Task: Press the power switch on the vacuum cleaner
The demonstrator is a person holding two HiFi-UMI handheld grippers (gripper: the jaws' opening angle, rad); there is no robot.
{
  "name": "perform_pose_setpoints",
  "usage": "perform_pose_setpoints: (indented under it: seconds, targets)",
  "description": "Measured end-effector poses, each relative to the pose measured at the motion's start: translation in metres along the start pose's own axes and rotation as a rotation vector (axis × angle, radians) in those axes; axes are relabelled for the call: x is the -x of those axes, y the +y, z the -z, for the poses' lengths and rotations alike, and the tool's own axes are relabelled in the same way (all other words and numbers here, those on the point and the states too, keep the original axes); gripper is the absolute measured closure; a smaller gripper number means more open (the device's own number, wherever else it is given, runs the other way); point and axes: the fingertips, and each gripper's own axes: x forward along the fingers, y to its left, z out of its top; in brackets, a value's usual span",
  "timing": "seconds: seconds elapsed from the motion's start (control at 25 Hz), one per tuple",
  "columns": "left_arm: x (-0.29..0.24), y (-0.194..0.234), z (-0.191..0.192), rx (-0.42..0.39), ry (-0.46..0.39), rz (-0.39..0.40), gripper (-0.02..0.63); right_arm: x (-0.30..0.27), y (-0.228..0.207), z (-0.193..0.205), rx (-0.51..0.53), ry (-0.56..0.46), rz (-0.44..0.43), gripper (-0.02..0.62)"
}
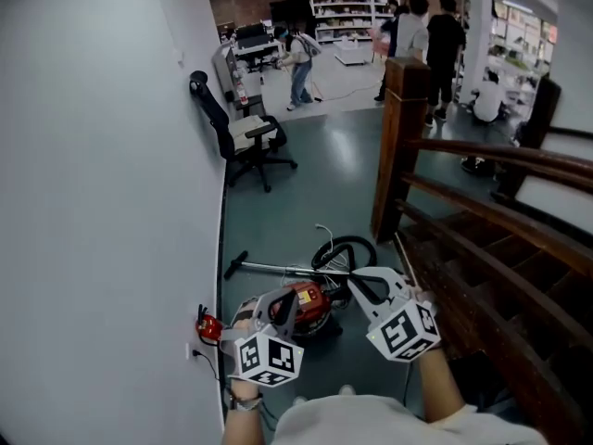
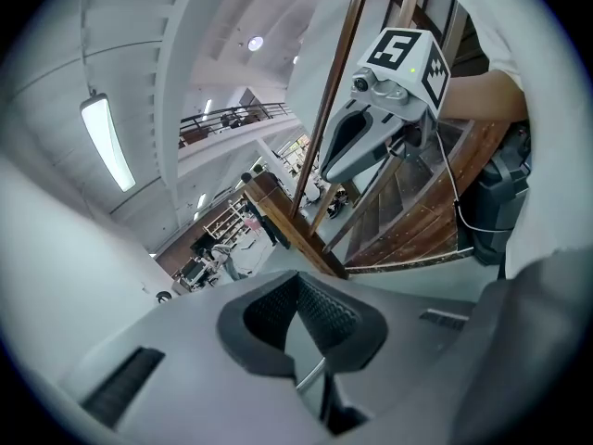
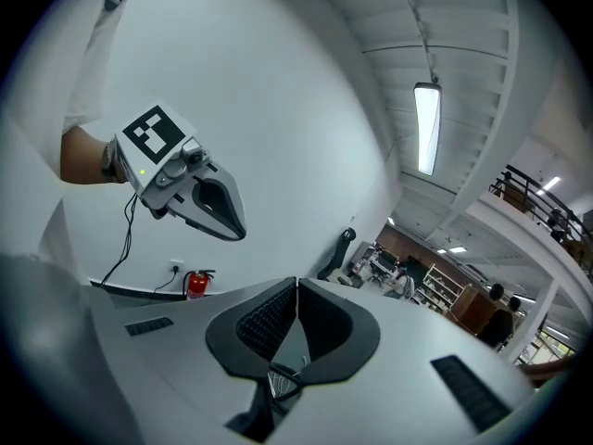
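Note:
The red vacuum cleaner [image 1: 309, 307] lies on the grey floor by the wall, with its black hose [image 1: 345, 247] looped behind it and its wand [image 1: 278, 269] stretched to the left. I cannot see its power switch. My left gripper [image 1: 282, 302] hovers above the vacuum's left side, shut and empty, its pads [image 2: 320, 306] meeting. My right gripper [image 1: 359, 282] hangs over the vacuum's right side near the hose, also shut with nothing between its pads [image 3: 317, 315]. Each gripper view shows the other gripper, the right gripper [image 2: 366, 133] and the left gripper [image 3: 199, 197], held in the air.
A white wall [image 1: 102, 202] runs along the left with a small red fire extinguisher [image 1: 208, 325] at its foot. A black office chair [image 1: 250, 142] stands further back. A wooden stair railing [image 1: 482, 193] rises on the right. Several people stand in the far room.

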Motion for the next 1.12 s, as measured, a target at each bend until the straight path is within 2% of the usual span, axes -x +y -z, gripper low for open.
perform_pose_setpoints:
  seconds: [0.28,0.6,1.12]
  targets:
    - [0.030,0.016,0.017,-0.019,0.005,-0.010,0.604,-0.009,0.015,-0.029,0.033,-0.014,0.007,0.566]
    - [0.053,0.030,0.030,-0.030,0.004,-0.026,0.604,-0.016,0.028,-0.050,0.016,-0.025,0.014,0.566]
    - [0.055,0.031,0.031,-0.023,-0.012,-0.028,0.604,-0.017,0.035,-0.047,0.006,0.005,0.026,0.568]
